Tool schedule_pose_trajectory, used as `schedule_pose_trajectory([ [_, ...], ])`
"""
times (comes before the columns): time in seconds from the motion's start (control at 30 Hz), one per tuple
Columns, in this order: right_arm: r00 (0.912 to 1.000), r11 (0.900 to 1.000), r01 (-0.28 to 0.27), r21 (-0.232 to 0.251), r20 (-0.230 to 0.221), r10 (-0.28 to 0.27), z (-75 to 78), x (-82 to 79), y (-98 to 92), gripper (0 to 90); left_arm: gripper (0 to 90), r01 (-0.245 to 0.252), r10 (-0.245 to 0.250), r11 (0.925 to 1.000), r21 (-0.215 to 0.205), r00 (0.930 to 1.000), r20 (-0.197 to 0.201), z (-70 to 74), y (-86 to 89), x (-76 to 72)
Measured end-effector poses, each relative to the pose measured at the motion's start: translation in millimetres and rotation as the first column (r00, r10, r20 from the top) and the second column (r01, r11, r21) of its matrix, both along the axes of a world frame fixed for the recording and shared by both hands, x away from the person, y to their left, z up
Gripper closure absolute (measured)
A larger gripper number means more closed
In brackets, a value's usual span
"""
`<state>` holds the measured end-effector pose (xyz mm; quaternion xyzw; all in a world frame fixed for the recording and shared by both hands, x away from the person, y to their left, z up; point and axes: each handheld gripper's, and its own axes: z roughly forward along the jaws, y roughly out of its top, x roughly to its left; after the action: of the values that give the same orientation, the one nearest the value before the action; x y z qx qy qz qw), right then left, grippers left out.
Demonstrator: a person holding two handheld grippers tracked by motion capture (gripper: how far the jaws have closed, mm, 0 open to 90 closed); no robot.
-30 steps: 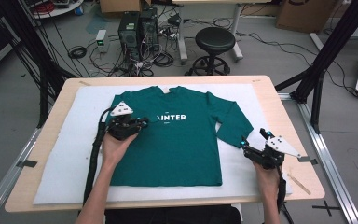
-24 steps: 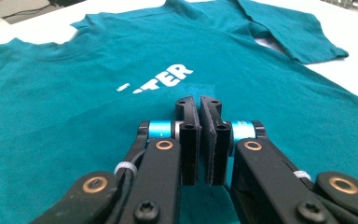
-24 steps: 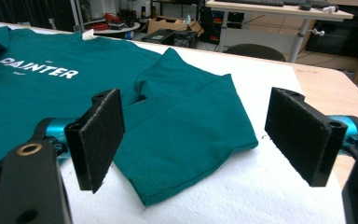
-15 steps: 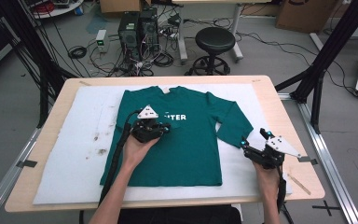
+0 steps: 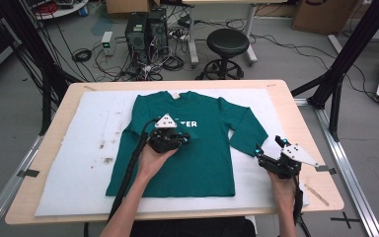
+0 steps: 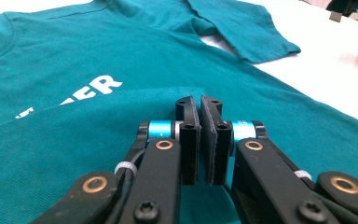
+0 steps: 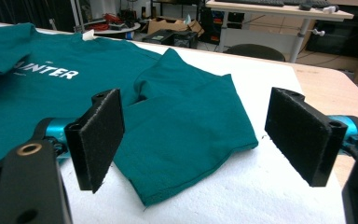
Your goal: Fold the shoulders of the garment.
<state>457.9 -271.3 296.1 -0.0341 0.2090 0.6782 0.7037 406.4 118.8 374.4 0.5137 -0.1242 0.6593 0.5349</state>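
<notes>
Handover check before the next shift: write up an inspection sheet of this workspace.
Surface: wooden table under a white pad with brown specks at its left.
Job's things: green shirt flat, one sleeve folded across its chest.
Clutter: nothing seen.
Grippers: left gripper shut over the shirt's chest, whether it pinches cloth unclear; right gripper open near the other sleeve cuff.
Cables: black cable trails off the left gripper.
Surroundings: stool, computer towers, floor wiring.

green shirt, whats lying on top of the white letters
A folded-over sleeve of the green shirt covers the first letters; the left gripper is shut on it. "TER" stays readable in the high view.
</notes>
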Motion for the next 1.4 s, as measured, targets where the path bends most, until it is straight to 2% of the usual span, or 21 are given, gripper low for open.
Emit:
schedule_pose_trajectory([
  [0.2, 1.0, 1.0, -0.004, 0.0, -0.002, 0.004, 0.1, 0.0, -0.1, 20.1, 85.7, 0.005, -0.005, 0.9997, 0.026, 0.9999, -0.015, -1.6, -8.4, 2.3],
  [0.47, 1.0, 1.0, 0.0, -0.001, 0.0, 0.0, 0.3, 0.0, -0.1, 20.1, 85.5, 0.007, -0.006, 0.9978, 0.067, 0.9999, -0.011, -8.0, -16.2, 1.6],
  [0.57, 1.0, 1.0, 0.001, -0.001, -0.001, -0.001, 0.2, 0.0, 0.1, 20.1, 85.1, -0.008, 0.009, 0.9971, 0.076, 0.9998, -0.018, -8.0, -19.0, 5.1],
  [0.6, 1.0, 1.0, 0.004, -0.002, 0.001, -0.004, 0.5, 0.0, -0.2, 20.1, 76.0, -0.018, 0.019, 0.9968, 0.077, 0.9997, -0.014, -7.4, -19.2, 6.2],
  [0.63, 1.0, 1.0, 0.003, -0.003, 0.0, -0.003, 0.6, 0.0, -0.2, 20.1, 76.0, -0.021, 0.022, 0.9971, 0.074, 0.9997, -0.01, -7.0, -19.0, 6.6],
  [0.67, 1.0, 1.0, 0.001, -0.002, -0.001, -0.001, 0.5, 0.0, -0.2, 20.1, 70.4, -0.018, 0.019, 0.9974, 0.07, 0.9998, -0.009, -7.4, -18.3, 6.0],
  [0.7, 1.0, 1.0, 0.001, -0.001, -0.001, -0.001, 0.4, 0.0, -0.1, 20.1, 60.4, -0.024, 0.024, 0.998, 0.059, 0.9997, 0.006, -8.5, -16.5, 3.2],
  [0.8, 1.0, 1.0, 0.001, 0.0, 0.0, -0.001, 0.4, 0.0, -0.2, 20.1, 56.7, -0.057, 0.055, 0.9981, 0.023, 0.9963, 0.066, -12.6, -5.9, -7.9],
  [0.9, 1.0, 1.0, -0.004, 0.005, -0.005, 0.004, 0.6, 0.0, 0.0, 20.1, 55.7, -0.021, 0.024, 0.9992, -0.034, 0.9956, 0.091, -13.8, 19.5, -20.1],
  [0.97, 1.0, 1.0, -0.002, 0.004, -0.006, 0.002, 0.9, -0.1, -0.1, 20.1, 54.4, -0.019, 0.03, 0.9947, -0.101, 0.9934, 0.111, -12.9, 41.5, -26.1],
  [1.03, 1.0, 1.0, -0.001, 0.005, -0.008, 0.001, 1.0, -0.1, 0.0, 20.1, 52.2, -0.025, 0.046, 0.9849, -0.171, 0.9918, 0.119, -10.0, 64.7, -29.9],
  [1.07, 1.0, 1.0, 0.003, 0.006, -0.009, -0.003, 1.1, -0.2, 0.0, 20.1, 50.0, -0.039, 0.066, 0.9754, -0.217, 0.9906, 0.12, -7.9, 75.8, -30.8],
  [1.13, 1.0, 1.0, 0.003, 0.007, -0.008, -0.003, 1.0, -0.2, 0.2, 20.1, 49.2, -0.078, 0.115, 0.9489, -0.306, 0.9878, 0.105, -1.8, 97.4, -30.6],
  [1.17, 1.0, 1.0, 0.004, 0.008, -0.007, -0.004, 1.0, -0.2, 0.4, 20.1, 49.2, -0.097, 0.139, 0.9332, -0.346, 0.9852, 0.1, 2.0, 108.2, -28.9],
  [1.2, 1.0, 1.0, 0.006, 0.009, -0.005, -0.006, 1.0, -0.1, 0.4, 20.1, 49.2, -0.112, 0.153, 0.9121, -0.394, 0.9854, 0.074, 8.9, 121.2, -25.0],
  [1.23, 1.0, 1.0, 0.005, 0.01, -0.006, -0.005, 0.9, -0.2, 0.6, 20.1, 49.2, -0.126, 0.162, 0.9009, -0.415, 0.9855, 0.051, 13.4, 128.7, -22.2],
  [1.3, 1.0, 1.0, 0.004, 0.01, -0.006, -0.004, 1.0, -0.1, 0.5, 20.1, 49.3, -0.159, 0.175, 0.8656, -0.475, 0.9845, -0.011, 26.8, 148.1, -10.5],
  [1.37, 1.0, 1.0, 0.004, 0.01, -0.007, -0.004, 1.0, -0.2, 0.4, 20.1, 49.2, -0.17, 0.164, 0.8486, -0.501, 0.9849, -0.056, 35.6, 159.1, -0.9],
  [1.4, 1.0, 1.0, 0.004, 0.01, -0.006, -0.004, 1.0, -0.2, 0.5, 20.1, 49.2, -0.164, 0.148, 0.8456, -0.508, 0.9864, -0.073, 39.7, 163.5, 3.9],
])
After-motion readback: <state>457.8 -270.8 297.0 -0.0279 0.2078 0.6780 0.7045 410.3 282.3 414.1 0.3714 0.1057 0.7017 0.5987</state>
